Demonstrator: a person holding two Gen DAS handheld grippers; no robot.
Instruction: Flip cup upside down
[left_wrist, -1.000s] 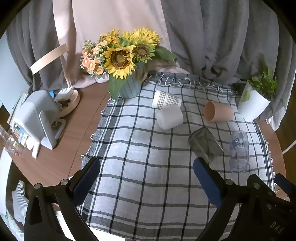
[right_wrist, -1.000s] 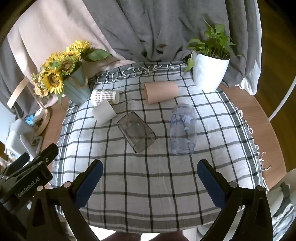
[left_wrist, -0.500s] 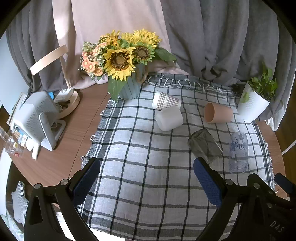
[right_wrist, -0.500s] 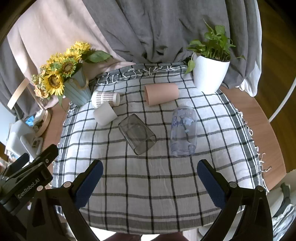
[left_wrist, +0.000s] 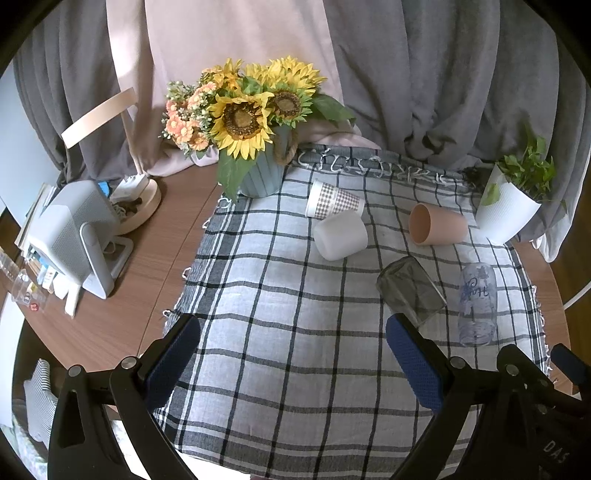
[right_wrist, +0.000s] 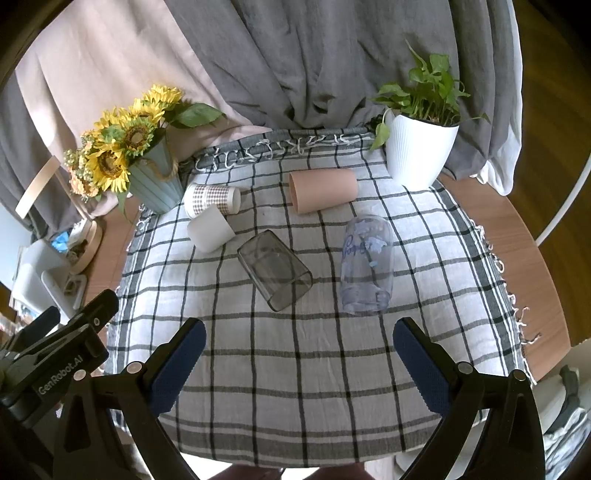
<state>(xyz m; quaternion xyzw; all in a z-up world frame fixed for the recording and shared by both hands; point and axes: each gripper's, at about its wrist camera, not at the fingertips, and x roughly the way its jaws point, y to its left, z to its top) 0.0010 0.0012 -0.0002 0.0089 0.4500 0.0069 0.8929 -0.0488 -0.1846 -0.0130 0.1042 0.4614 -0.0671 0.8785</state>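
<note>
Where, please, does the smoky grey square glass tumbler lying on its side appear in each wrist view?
Left wrist: the smoky grey square glass tumbler lies right of centre, just above the tool's right finger.
Right wrist: it lies centre, slightly left.
Shared landmark: the clear printed glass lies to its right in both.

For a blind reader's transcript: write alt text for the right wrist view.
Five cups lie on their sides on a checked tablecloth: a smoky glass tumbler, a clear printed glass, a pink cup, a white cup and a checkered paper cup. The open right gripper hovers in front, holding nothing. Sunflowers and a potted plant stand behind.
</note>
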